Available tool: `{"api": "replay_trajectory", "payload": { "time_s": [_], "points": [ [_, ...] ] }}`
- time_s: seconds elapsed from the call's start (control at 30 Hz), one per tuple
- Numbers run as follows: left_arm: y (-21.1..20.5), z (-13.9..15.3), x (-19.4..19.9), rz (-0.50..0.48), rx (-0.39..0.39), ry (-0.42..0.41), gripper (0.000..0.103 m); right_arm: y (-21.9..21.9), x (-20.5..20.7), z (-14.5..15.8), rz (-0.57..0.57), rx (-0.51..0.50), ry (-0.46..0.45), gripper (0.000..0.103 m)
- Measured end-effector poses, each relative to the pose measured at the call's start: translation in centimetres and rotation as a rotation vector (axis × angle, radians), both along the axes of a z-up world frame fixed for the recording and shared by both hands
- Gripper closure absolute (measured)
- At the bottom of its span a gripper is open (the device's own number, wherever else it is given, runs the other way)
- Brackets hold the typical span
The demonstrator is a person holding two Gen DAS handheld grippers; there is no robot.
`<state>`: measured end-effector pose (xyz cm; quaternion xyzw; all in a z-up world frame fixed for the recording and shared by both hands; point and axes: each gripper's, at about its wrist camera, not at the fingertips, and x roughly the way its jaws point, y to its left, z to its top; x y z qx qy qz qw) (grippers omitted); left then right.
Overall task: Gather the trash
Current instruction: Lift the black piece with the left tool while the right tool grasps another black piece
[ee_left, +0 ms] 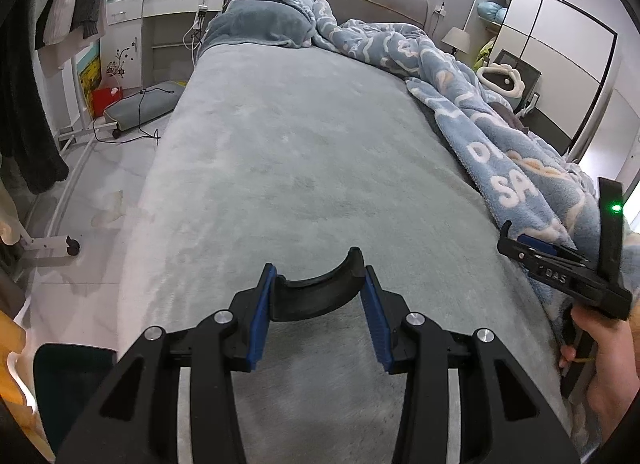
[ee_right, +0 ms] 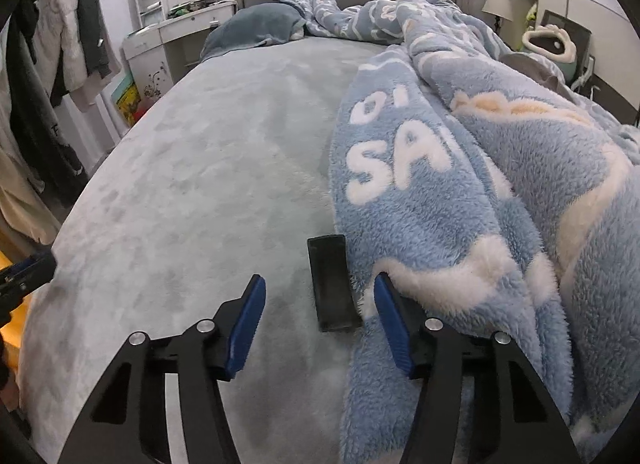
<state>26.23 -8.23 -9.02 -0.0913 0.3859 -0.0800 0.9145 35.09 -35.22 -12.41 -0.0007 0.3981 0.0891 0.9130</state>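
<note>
Black curved piece (ee_left: 318,292) clamped in left hand-held gripper (ee_left: 319,314), right hand-held gripper (ee_right: 320,328) open, blanket (ee_right: 460,191) hiding its finger.

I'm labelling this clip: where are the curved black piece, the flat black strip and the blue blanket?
curved black piece (ee_left: 316,296): left wrist view, middle of its arc.
flat black strip (ee_right: 332,284): right wrist view, centre of its top face.
blue blanket (ee_right: 440,215): right wrist view, fold below the white lettering.
</note>
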Motion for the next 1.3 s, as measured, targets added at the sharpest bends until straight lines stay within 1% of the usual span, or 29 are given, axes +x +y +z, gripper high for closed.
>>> {"api": "replay_trajectory", "payload": {
  "time_s": [0.1, 0.23, 0.37, 0.5, 0.63, 0.67, 0.7, 0.73, 0.9, 1.0, 1.3],
  "points": [
    [0.5, 0.4, -0.3, -0.005, -0.001, -0.003, 0.058, 0.1, 0.2, 0.0, -0.017, -0.01, 0.001, 0.054],
    [1.4, 1.1, -0.6, -0.006, -0.009, -0.008, 0.058, 1.1, 0.5, 0.3, -0.011, -0.042, -0.011, 0.054],
    [2.8, 1.5, -0.8, 0.01, -0.022, -0.009, 0.058, 1.3, 1.1, 0.4, -0.022, -0.004, -0.015, 0.054],
    [4.3, 1.8, -1.1, 0.026, -0.024, -0.008, 0.058, 1.3, 1.7, 0.3, -0.052, -0.001, -0.003, 0.057],
    [6.1, 2.1, -1.3, 0.042, -0.016, -0.009, 0.058, 1.2, 2.3, 0.0, -0.077, -0.014, 0.006, 0.068],
    [6.5, 2.2, -1.4, 0.047, -0.015, -0.009, 0.058, 1.2, 2.4, 0.0, -0.081, -0.016, 0.006, 0.073],
    [7.1, 2.3, -1.5, 0.053, -0.018, -0.006, 0.058, 1.2, 2.4, 0.0, -0.082, -0.018, 0.006, 0.081],
    [7.5, 2.3, -1.6, 0.057, -0.021, -0.004, 0.058, 1.2, 2.4, 0.0, -0.085, -0.019, 0.004, 0.083],
    [9.5, 2.9, -1.9, 0.076, -0.018, 0.0, 0.058, 2.1, 2.4, -0.2, -0.071, -0.042, 0.006, 0.083],
    [10.7, 3.0, -2.0, 0.087, -0.02, 0.01, 0.058, 3.4, 2.4, 0.2, -0.047, -0.049, 0.0, 0.083],
    [13.2, 2.3, -2.3, 0.098, -0.004, 0.054, 0.058, 9.7, 1.5, 2.9, 0.076, 0.022, -0.044, 0.083]
  ]
}}
